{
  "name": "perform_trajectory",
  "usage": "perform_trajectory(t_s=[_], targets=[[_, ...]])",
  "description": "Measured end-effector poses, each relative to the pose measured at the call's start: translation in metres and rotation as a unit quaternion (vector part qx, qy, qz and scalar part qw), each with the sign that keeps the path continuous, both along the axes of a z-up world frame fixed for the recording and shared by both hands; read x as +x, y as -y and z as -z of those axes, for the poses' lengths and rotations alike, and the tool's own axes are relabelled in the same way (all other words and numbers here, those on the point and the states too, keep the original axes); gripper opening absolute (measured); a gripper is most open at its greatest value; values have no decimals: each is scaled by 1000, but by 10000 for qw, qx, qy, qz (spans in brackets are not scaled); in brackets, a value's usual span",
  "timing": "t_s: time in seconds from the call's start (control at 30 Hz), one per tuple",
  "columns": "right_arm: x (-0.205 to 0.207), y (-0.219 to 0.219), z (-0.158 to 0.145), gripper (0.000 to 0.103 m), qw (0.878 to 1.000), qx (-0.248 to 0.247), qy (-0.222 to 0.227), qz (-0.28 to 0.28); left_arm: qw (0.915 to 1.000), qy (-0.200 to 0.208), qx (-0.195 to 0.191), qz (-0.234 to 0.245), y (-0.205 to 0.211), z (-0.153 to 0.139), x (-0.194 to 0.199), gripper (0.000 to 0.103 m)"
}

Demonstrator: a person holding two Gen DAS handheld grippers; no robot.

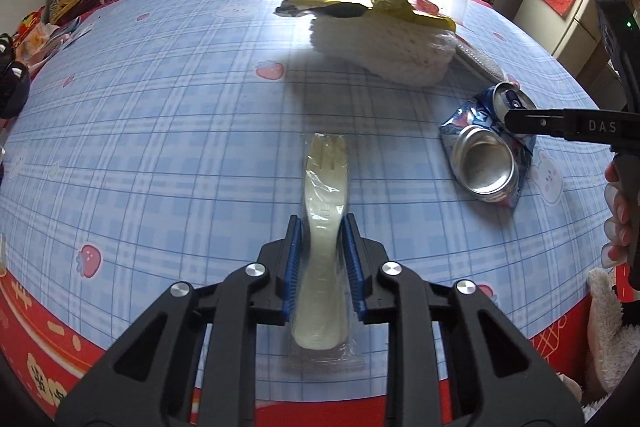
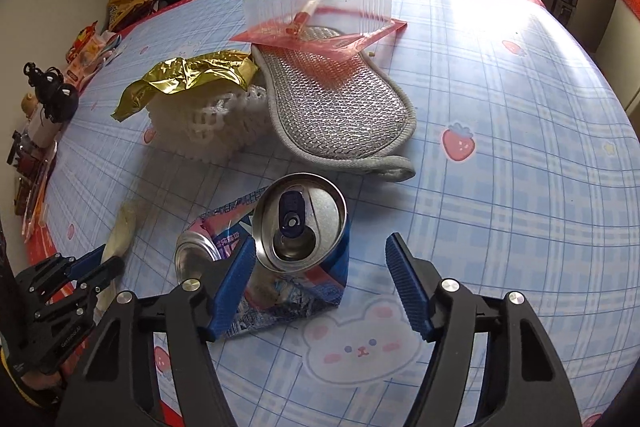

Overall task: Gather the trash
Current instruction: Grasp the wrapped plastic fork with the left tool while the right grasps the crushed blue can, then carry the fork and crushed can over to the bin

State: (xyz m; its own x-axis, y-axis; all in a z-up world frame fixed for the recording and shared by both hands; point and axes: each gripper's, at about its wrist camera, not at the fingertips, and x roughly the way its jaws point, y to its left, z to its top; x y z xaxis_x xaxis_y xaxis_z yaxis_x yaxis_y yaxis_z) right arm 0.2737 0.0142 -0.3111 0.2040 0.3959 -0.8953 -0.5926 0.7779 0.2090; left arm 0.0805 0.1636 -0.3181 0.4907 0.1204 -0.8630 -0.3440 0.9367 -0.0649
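**Wrapped fork lined up in the left tool, crushed can under the right**

The plastic fork (image 1: 325, 227), sealed in a clear wrapper, lies flat on the surface (image 1: 160, 131) with its long axis running straight away from the left tool (image 1: 322, 227); the tines point to the far side, the handle end toward the near edge. The left tool's blue pads (image 1: 295, 259) stand narrowly apart on either side of the fork's neck, just beside it or touching; whether they press it cannot be told. From the right wrist view this tool (image 2: 110, 261) comes in low from the left edge, nearly level with the surface, the fork (image 2: 120, 227) poking out ahead of it.

The crushed can (image 2: 296, 227) lies flattened near the right side of the surface, its top end with the blue pull tab tilted up toward the right camera and its base end showing to the left. The right tool (image 2: 320, 259) is spread wide, its left pad (image 2: 234, 287) against the can's side, the other pad well clear over bare cloth.

Only the right view shows the grey mesh pad (image 2: 336, 107), the red packet (image 2: 320, 37) under a clear plastic tub (image 2: 316, 3), and the gold wrapper (image 2: 184, 79) on white foam netting (image 2: 208, 127). Only the left view shows the person's fingers (image 1: 618, 219) around the right tool's (image 1: 520, 121) handle.
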Motion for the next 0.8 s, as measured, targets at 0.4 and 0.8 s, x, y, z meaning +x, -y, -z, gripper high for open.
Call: perform_trajectory(t_s=[0.4,0.8], targets=[[0,-25,4,52,9997,-144,102,-169,9999,101,-87,-63,-7,0,-8,25],[-16,12,-25,52,9993,315,187,24,9998,65,-157,-116,-7,-1,-7,26]])
